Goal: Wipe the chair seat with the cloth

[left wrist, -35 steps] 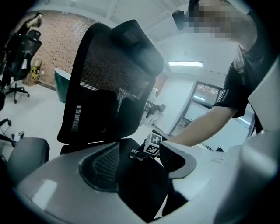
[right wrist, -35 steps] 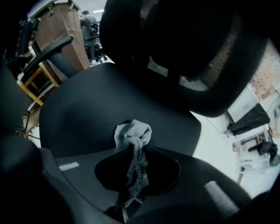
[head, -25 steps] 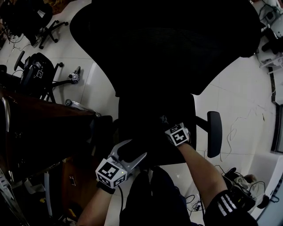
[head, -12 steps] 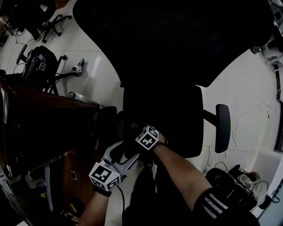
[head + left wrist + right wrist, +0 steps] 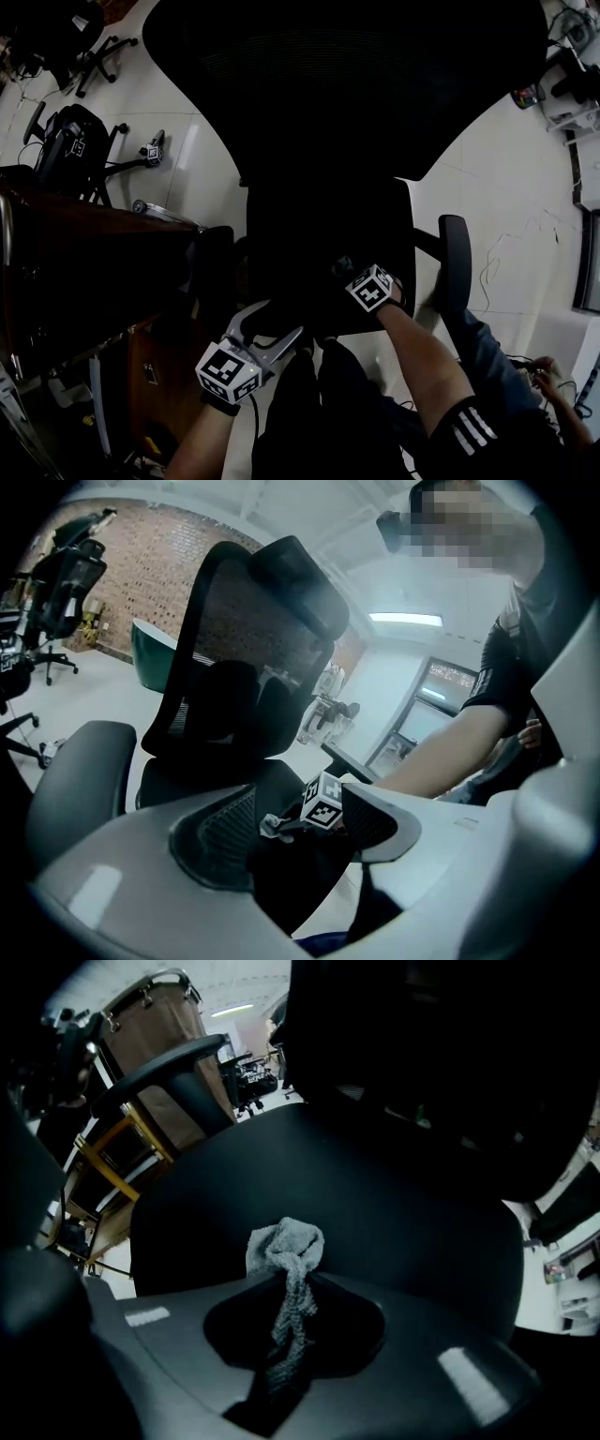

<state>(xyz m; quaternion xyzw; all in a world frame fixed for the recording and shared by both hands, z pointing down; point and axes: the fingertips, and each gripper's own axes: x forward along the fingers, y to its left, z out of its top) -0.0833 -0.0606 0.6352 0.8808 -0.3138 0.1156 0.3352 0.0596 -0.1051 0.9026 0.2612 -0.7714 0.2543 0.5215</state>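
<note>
A dim overhead look at a black office chair showed its wide mesh back (image 5: 347,84) filling the head view from 10 to 2 o'clock, with the chair seat (image 5: 356,1194) just below the centre. The right gripper (image 5: 291,1283) sat over the front half of the seat, at about 5 o'clock from the seat's middle. Its claw was pinched narrow on a grey cloth (image 5: 286,1241). The cloth ran down through the slim gap between the jaws, and its bunched end stuck out past their tips, just above or against the dark seat; the frames did not settle which. The left gripper (image 5: 300,829) was at the seat's front edge, near 6 o'clock in the head view, at 8 o'clock from the right one. Its claw stood wide open with nothing clamped. The seat's dark front edge showed between the jaws, and whether either pad touched it could not be told. Looking along those open jaws, the right gripper's marker cube (image 5: 323,802) appeared dead ahead with a scrap of the cloth just to its 9 o'clock side. An armrest (image 5: 455,272) stood at 3 o'clock of the seat. A dark wooden desk (image 5: 84,253) lay at 9 o'clock in the head view, and a second office chair (image 5: 70,145) stood on the pale tiled floor (image 5: 525,206) at 10 o'clock. Another person's leg (image 5: 492,352) in blue trousers showed at 4 o'clock.
</note>
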